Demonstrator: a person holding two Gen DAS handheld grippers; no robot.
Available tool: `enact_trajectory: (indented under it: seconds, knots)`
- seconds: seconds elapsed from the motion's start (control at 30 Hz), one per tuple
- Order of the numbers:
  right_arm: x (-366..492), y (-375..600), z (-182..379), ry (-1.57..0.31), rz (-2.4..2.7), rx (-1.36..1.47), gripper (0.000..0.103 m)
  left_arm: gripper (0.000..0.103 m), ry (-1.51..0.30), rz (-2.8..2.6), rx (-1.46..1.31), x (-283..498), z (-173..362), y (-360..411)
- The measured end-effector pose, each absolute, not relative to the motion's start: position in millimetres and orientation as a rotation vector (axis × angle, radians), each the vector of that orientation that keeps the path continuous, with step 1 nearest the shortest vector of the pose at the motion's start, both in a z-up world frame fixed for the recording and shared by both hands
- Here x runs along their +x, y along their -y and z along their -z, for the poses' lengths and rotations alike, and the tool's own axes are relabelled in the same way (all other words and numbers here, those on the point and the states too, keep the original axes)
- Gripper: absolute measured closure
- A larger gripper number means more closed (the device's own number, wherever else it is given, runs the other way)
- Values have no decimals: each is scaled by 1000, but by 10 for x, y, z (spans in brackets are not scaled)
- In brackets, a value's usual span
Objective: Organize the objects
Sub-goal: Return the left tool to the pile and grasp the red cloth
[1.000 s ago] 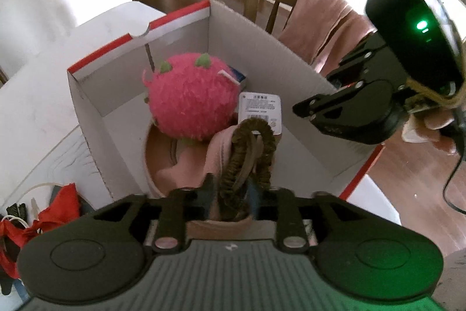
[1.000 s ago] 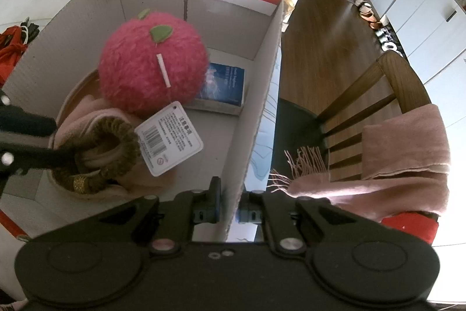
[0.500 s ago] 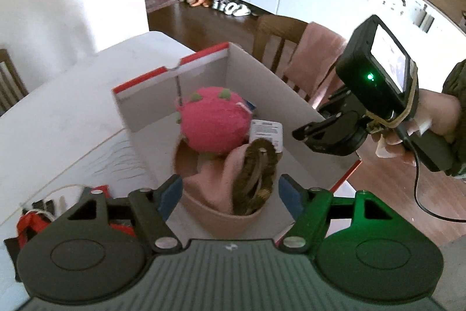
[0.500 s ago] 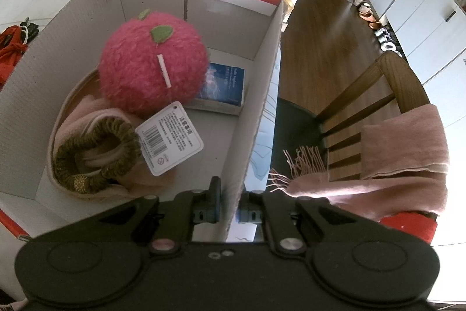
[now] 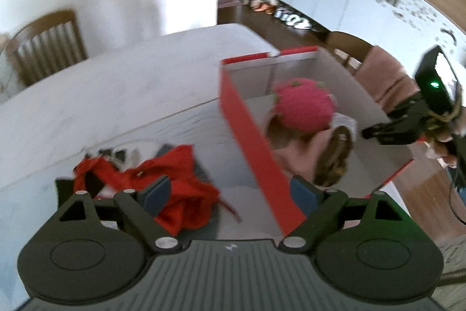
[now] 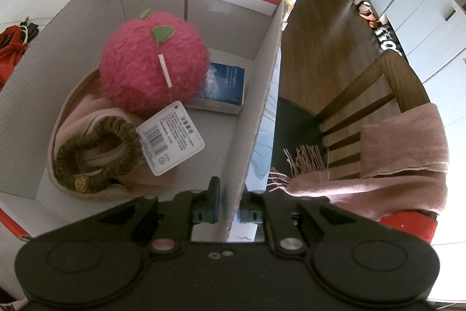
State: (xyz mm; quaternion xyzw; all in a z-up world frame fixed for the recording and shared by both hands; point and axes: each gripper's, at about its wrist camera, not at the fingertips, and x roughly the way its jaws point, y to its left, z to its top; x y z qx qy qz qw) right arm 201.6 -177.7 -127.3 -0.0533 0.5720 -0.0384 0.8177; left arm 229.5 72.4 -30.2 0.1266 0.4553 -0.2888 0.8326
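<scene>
A red-edged cardboard box (image 6: 87, 28) stands on the white table (image 5: 116, 83). In it lie a pink plush apple (image 6: 153, 64) with a paper tag, a pink cloth with a brown hair ring (image 6: 96, 153) on it, and a blue book (image 6: 224, 88). My right gripper (image 6: 227, 209) is shut on the box's right wall. My left gripper (image 5: 230, 194) is open and empty, outside the box above its left wall (image 5: 253, 142). A red cloth item (image 5: 174, 179) lies on the table left of the box.
A wooden chair (image 6: 378, 107) with a pink scarf (image 6: 407, 150) over it stands right of the box. Another chair (image 5: 46, 40) is at the table's far left. Small dark items and a white cord (image 5: 116, 153) lie beside the red cloth.
My left gripper let go of the brown hair ring, opened, pulled back out of the box and swung left toward the red cloth. The right gripper has not moved.
</scene>
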Motion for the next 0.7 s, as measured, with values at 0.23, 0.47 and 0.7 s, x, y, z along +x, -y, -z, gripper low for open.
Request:
enact_trajectory:
  seconds: [0.23,0.47,0.7]
  knots:
    - [2018,1767,1275,-1222,82,-120,92,1,-945,483,256,2478,545,-1069]
    - [2027,1750,1282,-1225,82,-126,92,1,-1013,422,203,2820,939,-1214]
    - [2030,1747,1283,-1226,82,-123,91,0,-1089,419,180,2993,1163,-1037]
